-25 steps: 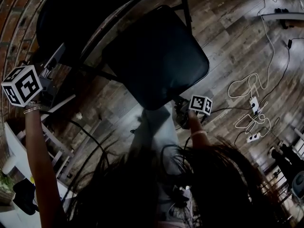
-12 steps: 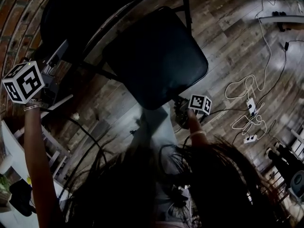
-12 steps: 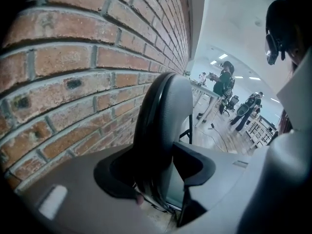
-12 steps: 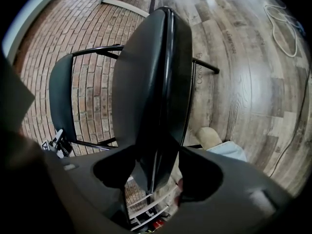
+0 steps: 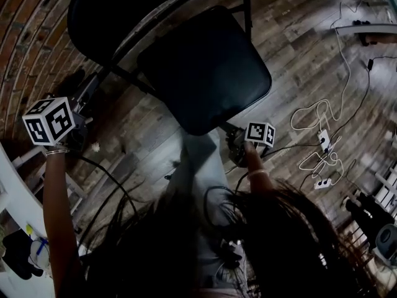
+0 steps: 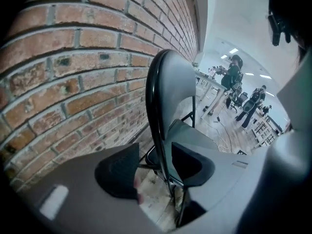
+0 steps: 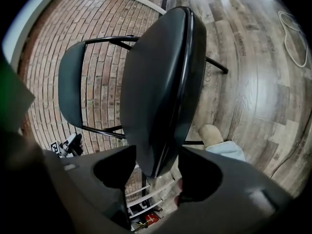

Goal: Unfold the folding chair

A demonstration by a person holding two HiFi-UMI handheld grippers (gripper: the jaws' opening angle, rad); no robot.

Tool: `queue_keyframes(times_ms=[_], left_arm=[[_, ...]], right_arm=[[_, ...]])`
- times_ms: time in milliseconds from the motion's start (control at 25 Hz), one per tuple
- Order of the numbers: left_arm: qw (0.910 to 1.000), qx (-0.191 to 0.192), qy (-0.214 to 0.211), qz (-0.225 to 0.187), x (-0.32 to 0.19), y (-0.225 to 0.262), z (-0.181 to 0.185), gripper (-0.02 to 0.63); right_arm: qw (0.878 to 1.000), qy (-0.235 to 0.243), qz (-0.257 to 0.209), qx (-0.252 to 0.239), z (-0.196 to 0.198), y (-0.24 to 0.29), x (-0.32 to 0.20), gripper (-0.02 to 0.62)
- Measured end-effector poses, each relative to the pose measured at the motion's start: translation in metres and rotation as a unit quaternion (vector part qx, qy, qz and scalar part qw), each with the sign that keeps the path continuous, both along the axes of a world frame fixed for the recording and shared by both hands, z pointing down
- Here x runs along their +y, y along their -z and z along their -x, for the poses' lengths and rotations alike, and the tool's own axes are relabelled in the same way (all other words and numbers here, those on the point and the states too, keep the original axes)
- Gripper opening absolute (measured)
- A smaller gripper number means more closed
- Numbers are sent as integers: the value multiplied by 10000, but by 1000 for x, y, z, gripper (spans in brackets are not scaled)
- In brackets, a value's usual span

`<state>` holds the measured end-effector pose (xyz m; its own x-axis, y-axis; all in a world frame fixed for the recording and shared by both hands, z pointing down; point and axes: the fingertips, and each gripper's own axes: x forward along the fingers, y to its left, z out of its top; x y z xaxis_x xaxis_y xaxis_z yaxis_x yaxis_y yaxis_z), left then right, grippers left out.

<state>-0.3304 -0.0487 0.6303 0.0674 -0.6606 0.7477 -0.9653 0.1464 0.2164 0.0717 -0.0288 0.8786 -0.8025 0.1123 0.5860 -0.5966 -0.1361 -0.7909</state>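
Observation:
The black folding chair stands opened out on the wood floor by the brick wall. In the head view its padded seat point(image 5: 205, 67) faces up and its backrest point(image 5: 111, 11) is at the upper left. My left gripper point(image 5: 77, 113) is at the chair's back frame. In the left gripper view the black frame tube point(image 6: 158, 126) runs between the open jaws, against the right pad point(image 6: 192, 165), with a gap to the left pad. My right gripper point(image 5: 234, 140) is at the seat's front edge. In the right gripper view that seat edge point(image 7: 161, 106) fills the space between the two pads.
White and black cables with power strips point(image 5: 322, 138) lie on the floor at right. A brick wall point(image 6: 73, 72) is close behind the chair. A white table edge point(image 5: 12, 191) is at left. A shoe point(image 7: 212, 133) rests under the seat. People point(image 6: 234, 74) stand far off.
My left gripper has shifted right and a little down along the chair's back frame. The backrest sits further right in the view. The right gripper has hardly moved at the seat's front edge.

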Motion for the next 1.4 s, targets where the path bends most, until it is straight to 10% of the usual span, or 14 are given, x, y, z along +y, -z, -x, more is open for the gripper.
queue_keyframes(times_ms=[600,1400], left_arm=[[9920,1023,712,-180,115,-24,-116,184],[9583,2176,1851,0,210,-5,-233,115]], right_arm=[[9957,625,-648,210,-10,46,44,222],[9813,1289,-1335,504,-37,131,68,45]])
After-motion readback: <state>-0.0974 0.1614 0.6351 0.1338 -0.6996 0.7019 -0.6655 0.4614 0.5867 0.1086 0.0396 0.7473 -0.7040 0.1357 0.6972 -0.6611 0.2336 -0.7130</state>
